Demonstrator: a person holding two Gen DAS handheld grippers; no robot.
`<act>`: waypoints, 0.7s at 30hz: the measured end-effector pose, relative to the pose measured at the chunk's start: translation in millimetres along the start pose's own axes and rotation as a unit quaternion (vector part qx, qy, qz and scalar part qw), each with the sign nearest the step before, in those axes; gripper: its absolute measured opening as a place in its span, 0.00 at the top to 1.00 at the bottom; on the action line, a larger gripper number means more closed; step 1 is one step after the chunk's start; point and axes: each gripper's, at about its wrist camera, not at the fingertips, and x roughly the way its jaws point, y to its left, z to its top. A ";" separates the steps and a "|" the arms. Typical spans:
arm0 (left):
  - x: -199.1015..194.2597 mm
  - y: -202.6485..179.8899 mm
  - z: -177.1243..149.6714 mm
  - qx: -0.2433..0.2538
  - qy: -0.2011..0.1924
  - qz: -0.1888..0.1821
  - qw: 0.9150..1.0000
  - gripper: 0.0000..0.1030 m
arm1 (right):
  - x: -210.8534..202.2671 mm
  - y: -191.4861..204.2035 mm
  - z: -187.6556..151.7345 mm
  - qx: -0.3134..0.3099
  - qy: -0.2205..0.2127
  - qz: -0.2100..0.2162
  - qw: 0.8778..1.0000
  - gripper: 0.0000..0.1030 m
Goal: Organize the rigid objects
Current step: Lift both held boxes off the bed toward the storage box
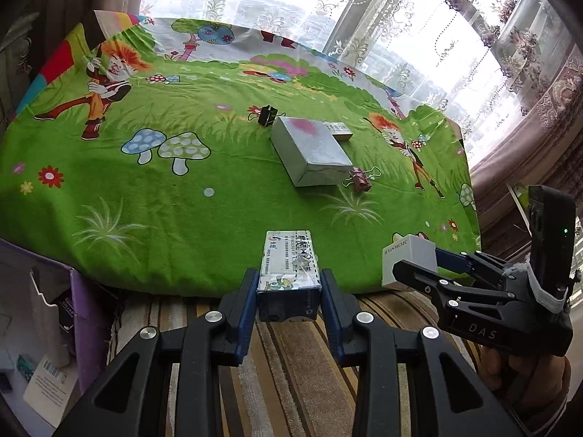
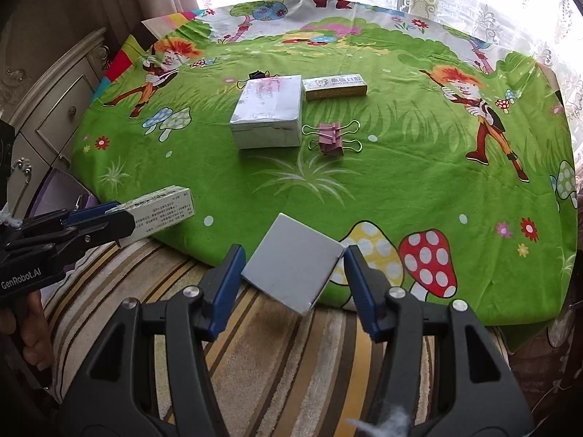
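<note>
Your left gripper is clamped on a narrow printed box, your right gripper on a tilted grey box, both over the near edge of the green cartoon-print worktop. A silver box, small yellow box and pink binder clips lie mid-cloth.

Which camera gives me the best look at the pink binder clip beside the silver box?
Right wrist view: the pink binder clip lies flat and unblocked, both wire handles clear, right of the silver box. In the left wrist view it is smaller, at the box's corner.
</note>
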 end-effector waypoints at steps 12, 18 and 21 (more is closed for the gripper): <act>-48.9 50.0 -15.6 -0.047 -0.061 0.101 0.992 0.67 | -10.5 76.6 6.2 -0.074 -0.007 0.034 0.997 0.42; -72.4 84.3 -25.8 -0.088 -0.087 0.141 0.982 0.67 | -15.4 120.2 14.1 -0.116 -0.014 0.053 0.992 0.42; -82.7 100.2 -32.1 -0.104 -0.095 0.167 0.976 0.67 | -16.2 142.3 18.2 -0.137 -0.016 0.064 0.988 0.42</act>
